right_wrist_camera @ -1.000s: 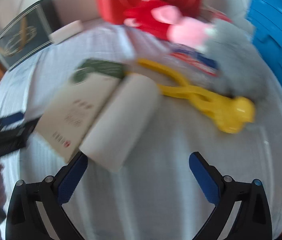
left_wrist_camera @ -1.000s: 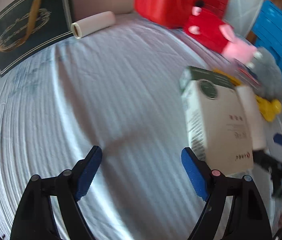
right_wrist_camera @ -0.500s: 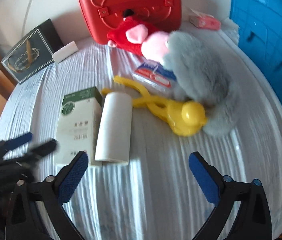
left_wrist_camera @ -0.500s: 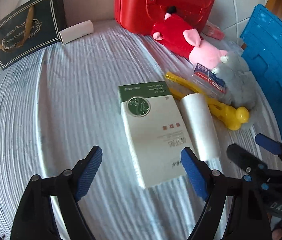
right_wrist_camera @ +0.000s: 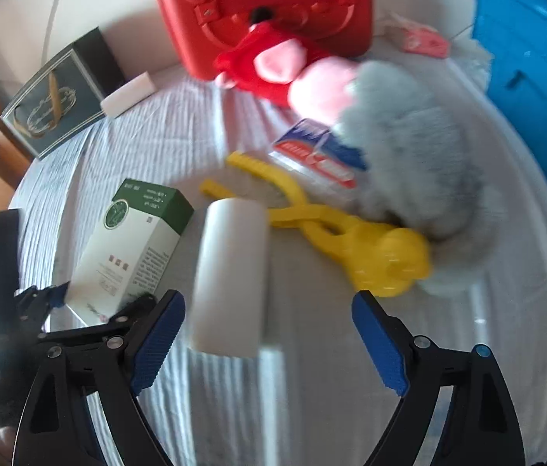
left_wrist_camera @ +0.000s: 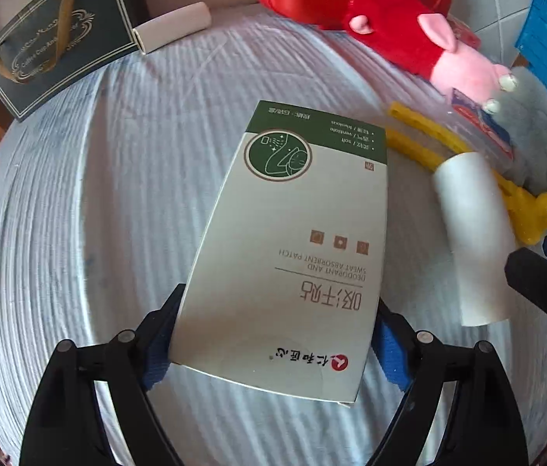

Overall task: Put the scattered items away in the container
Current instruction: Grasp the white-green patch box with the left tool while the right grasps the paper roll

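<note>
The left gripper (left_wrist_camera: pixel 273 345) straddles the near end of the white-and-green cardboard box (left_wrist_camera: pixel 292 248), which lies flat on the striped white cloth (left_wrist_camera: pixel 118 194); its jaws have just been opening a little and the blue pads flank the box's two long sides, though whether they press on it I cannot tell. The right gripper (right_wrist_camera: pixel 269 334) hangs spread over the near end of the white paper roll (right_wrist_camera: pixel 230 275), which lies just beside the box, with the pads clear of it. The yellow plastic clamp toy (right_wrist_camera: pixel 351 240), grey furry plush (right_wrist_camera: pixel 409 163) and red-and-pink plush pig (left_wrist_camera: pixel 421 46) are heaped beyond, near the blue plastic crate (right_wrist_camera: pixel 537 89), probably the container. The risks look plain: held only at one end, the box may pivot or slip out when lifted, and the two grippers work so close together that they could bump, or the roll could be nudged and trundle off.
</note>
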The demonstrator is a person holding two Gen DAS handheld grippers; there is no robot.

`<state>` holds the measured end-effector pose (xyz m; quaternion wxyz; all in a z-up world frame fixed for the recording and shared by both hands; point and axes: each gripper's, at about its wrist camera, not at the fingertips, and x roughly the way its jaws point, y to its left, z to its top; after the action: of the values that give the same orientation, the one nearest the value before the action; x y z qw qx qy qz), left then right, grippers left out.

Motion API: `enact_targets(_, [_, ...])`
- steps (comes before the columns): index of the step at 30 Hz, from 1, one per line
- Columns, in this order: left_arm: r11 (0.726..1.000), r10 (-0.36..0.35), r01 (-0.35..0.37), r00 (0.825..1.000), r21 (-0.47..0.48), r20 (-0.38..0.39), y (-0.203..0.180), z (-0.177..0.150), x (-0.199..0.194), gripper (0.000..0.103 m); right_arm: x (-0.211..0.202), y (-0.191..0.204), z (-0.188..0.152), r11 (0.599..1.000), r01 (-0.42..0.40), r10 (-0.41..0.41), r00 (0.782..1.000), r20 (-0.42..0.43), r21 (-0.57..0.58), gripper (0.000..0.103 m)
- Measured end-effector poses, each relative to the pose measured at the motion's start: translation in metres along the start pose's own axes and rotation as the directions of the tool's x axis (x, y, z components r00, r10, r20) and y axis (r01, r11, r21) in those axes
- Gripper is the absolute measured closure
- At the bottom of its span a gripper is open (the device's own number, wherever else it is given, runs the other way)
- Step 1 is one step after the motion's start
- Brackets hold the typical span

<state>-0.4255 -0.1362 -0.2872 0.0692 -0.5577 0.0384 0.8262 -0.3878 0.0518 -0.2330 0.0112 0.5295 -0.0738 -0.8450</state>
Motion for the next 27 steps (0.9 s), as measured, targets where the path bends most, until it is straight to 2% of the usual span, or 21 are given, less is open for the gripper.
enact_targets(7, [0.999,-0.028,0.027,0.999,0.023,0.024,0.005,0.009,0.001,0.017,0.025,0.011,0.003,1.000,-0.019,0.019,0.999,-0.040,-0.016,0.014])
enact_targets(10, [1.000,-0.012,0.011,0.999,0.028,0.034,0.004,0.013,0.003,0.017,0.033,0.012,0.006,1.000,-0.006,0.005,0.999,-0.044,-0.026,0.016])
enact_targets(13, [1.000,-0.016,0.015,0.999,0.025,0.051,0.007,0.016,0.003,0.022,0.041,0.012,0.011,0.999,0.004,-0.005,0.999,-0.038,-0.032,0.023])
enact_targets(16, [1.000,-0.024,0.023,0.999,0.020,0.041,0.007,0.017,0.004,0.026,0.049,0.016,0.009,0.998,0.020,-0.023,0.999,-0.048,-0.066,0.037])
enact_targets(18, [0.999,-0.028,0.028,0.998,0.019,0.048,0.008,0.014,-0.002,0.027,0.047,0.022,0.006,0.995,0.024,-0.029,0.998,-0.050,-0.100,0.054])
enact_targets(27, [1.000,-0.023,0.020,0.988,0.020,0.150,0.009,-0.006,-0.069,0.028,0.001,0.029,-0.006,0.994,-0.011,0.011,1.000,-0.009,-0.113,0.058])
